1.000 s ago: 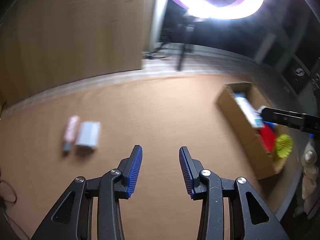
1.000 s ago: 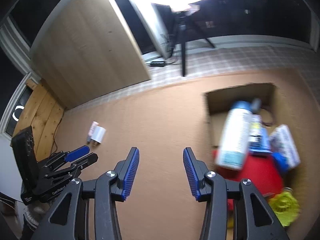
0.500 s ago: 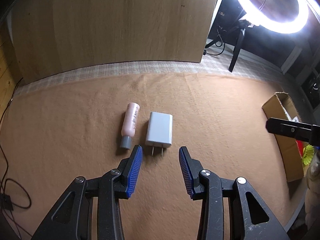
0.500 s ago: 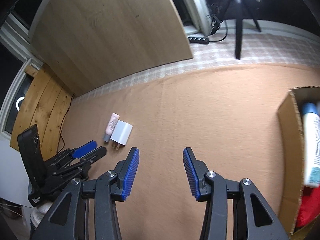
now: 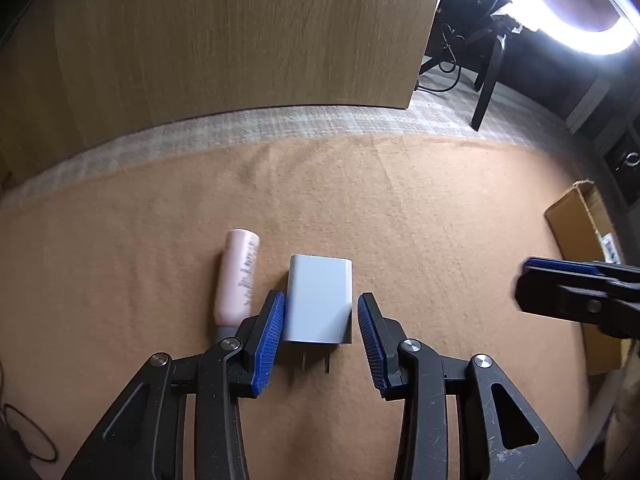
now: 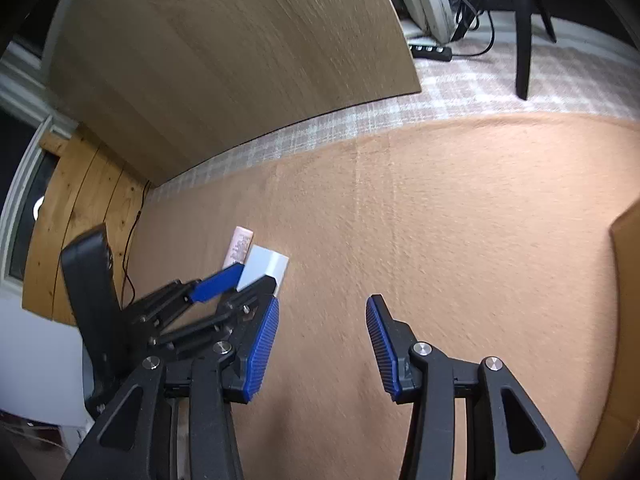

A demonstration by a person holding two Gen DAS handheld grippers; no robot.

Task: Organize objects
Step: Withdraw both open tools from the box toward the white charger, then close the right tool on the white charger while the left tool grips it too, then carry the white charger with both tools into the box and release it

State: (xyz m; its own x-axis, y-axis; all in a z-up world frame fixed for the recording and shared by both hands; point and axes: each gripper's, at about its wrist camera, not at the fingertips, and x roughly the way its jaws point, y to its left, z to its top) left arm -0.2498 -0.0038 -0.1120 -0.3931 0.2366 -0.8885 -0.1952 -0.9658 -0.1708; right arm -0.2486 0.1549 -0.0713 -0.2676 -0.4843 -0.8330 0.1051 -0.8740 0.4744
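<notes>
So the left gripper (image 5: 320,332) has swung across the tan felt-covered desk (image 5: 420,208) and dropped in close: a second ago the small white rectangular plug-in charger (image 5: 320,298) was off to the far left of its jaws, now it sits right between them, prongs pointing back toward the camera. The jaws are spread, same gap as before, and from what I can see the blue ribbed pads (image 5: 269,342) aren't pressing on the charger yet; the left one is just beside its edge, the right one a little apart. The pale pink plastic tube with a grey cap (image 5: 236,278) lies just outside the left jaw, nearly touching it, so closing might nudge it. The right gripper (image 6: 322,344) has also drifted over from the brown cardboard box (image 5: 576,240), which is now off at the right edge; its jaws are spread over bare felt with nothing in them. My guess is the charger pick is lined up and squeezing is next, then carrying it to the box.
</notes>
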